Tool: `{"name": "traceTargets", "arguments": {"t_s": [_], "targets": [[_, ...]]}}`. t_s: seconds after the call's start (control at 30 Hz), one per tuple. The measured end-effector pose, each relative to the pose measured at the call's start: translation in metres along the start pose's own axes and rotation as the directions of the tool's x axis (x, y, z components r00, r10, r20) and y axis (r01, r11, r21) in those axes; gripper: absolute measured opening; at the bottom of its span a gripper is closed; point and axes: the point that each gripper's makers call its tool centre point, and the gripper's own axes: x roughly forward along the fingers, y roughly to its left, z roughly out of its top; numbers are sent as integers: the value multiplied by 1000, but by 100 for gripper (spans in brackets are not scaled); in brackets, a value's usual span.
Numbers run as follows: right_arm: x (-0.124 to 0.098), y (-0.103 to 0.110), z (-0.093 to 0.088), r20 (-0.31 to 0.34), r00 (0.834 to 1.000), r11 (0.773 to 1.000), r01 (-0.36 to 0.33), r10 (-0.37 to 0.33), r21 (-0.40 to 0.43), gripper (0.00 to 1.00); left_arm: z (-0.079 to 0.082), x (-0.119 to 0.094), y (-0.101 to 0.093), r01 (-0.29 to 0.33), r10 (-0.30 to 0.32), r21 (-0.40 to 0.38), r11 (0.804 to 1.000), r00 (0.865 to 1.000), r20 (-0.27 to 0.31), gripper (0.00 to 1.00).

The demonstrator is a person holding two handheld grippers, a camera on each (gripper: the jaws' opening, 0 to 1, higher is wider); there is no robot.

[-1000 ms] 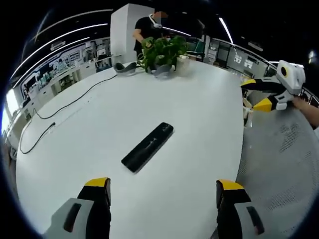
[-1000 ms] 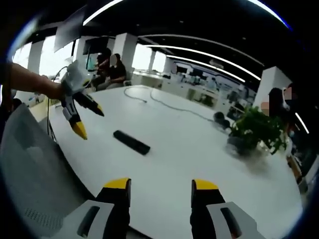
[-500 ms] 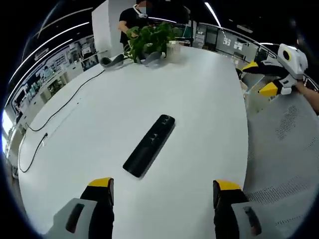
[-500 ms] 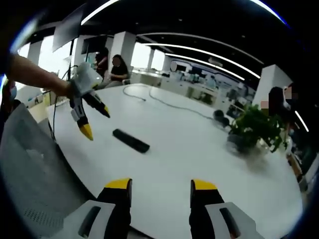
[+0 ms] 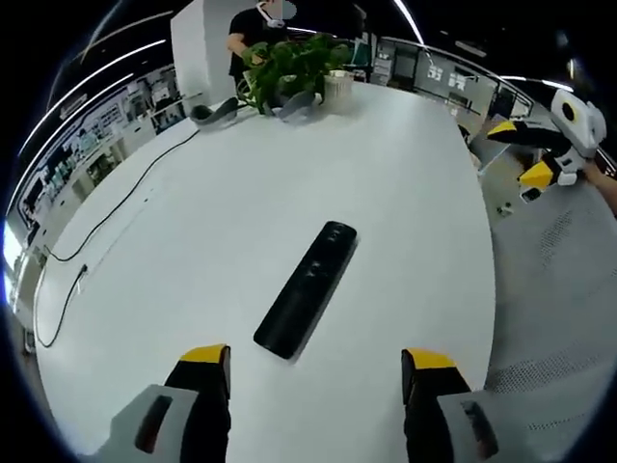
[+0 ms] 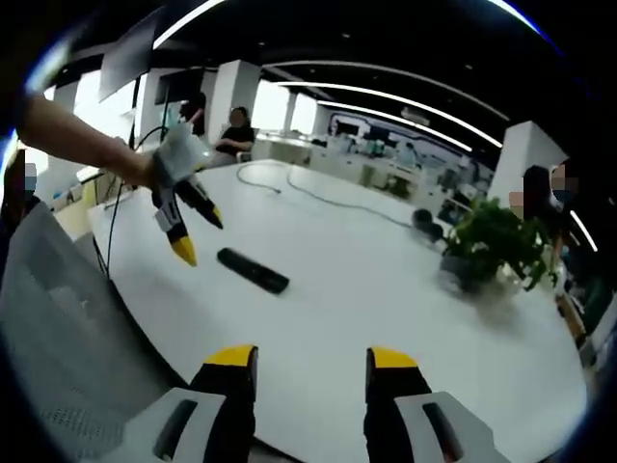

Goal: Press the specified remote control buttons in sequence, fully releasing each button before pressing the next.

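Observation:
A long black remote control (image 5: pixel 308 287) lies flat on the white table (image 5: pixel 222 203), just ahead of my left gripper (image 5: pixel 316 365), whose yellow-tipped jaws stand wide apart with nothing between them. In the right gripper view the same remote (image 6: pixel 253 271) lies further off, and the left gripper (image 6: pixel 198 234) hangs above its near end, held by a person's hand. My right gripper (image 6: pixel 311 361) is open and empty over the table's edge. It also appears as the right gripper (image 5: pixel 530 154) at the far right of the left gripper view, beyond the table's edge.
A potted plant (image 5: pixel 289 72) and a grey bowl (image 5: pixel 217 113) stand at the table's far end. A black cable (image 5: pixel 106 217) runs along the left side. A grey mesh chair (image 5: pixel 559 289) sits beside the table edge. People are at the far side of the table (image 6: pixel 227 135).
The left gripper has moved closer over the remote, which now looks larger and nearer its jaws. In the right gripper view it has shifted right toward the remote.

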Motion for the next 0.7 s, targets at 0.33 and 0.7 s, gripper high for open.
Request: {"name": "traceTargets", "arguments": {"t_s": [0.33, 0.7], "targets": [[0, -1, 1, 16, 1000, 1000, -6, 6, 28, 42, 6, 8, 4, 24, -24, 9, 1000, 1000, -1, 73], [1, 1, -2, 1, 1000, 999, -13, 13, 31, 40, 3, 19, 11, 28, -25, 62, 998, 998, -49, 67]]}}
